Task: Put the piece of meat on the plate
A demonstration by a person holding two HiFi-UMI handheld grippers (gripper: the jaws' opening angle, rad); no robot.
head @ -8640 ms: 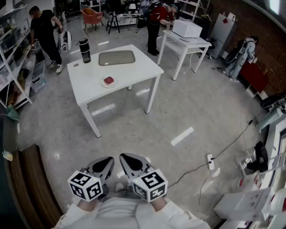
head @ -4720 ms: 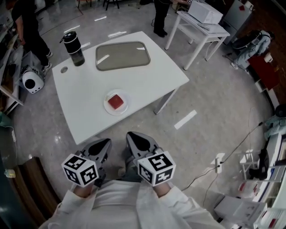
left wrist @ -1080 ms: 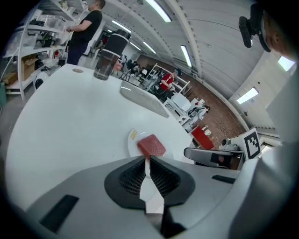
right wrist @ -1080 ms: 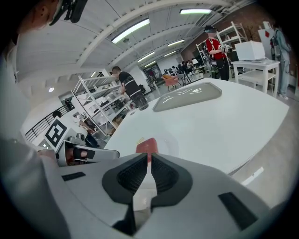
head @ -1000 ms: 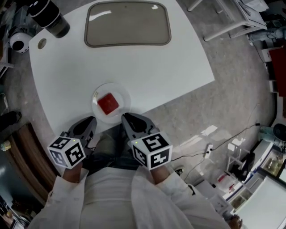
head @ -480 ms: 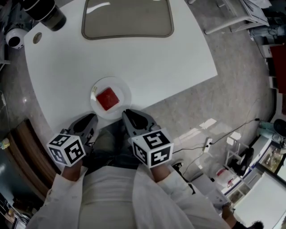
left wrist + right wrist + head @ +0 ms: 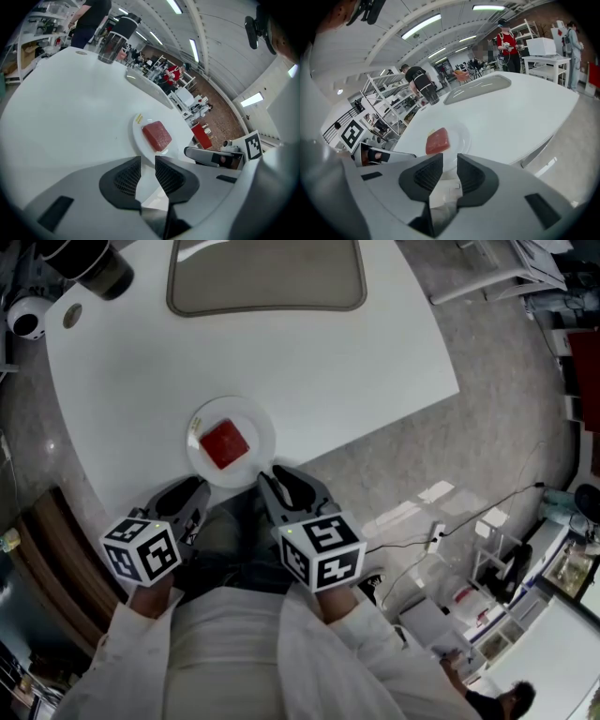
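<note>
Meat (image 7: 226,443) sat on the plate (image 7: 259,420), frame centre; the right gripper's (image 7: 273,478) jaws had just been opening, empty; the left gripper's (image 7: 196,487) jaws stood spread, empty.

The head view looks steeply down on the table (image 7: 328,362) from above. Each gripper view looks low along its own jaws, close over the table. All three share the plate (image 7: 265,442), just ahead of the jaws.

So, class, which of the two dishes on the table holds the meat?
The small round white plate, the nearer one, with the red meat lying on it. The large grey rectangular tray farther back holds nothing.
</note>
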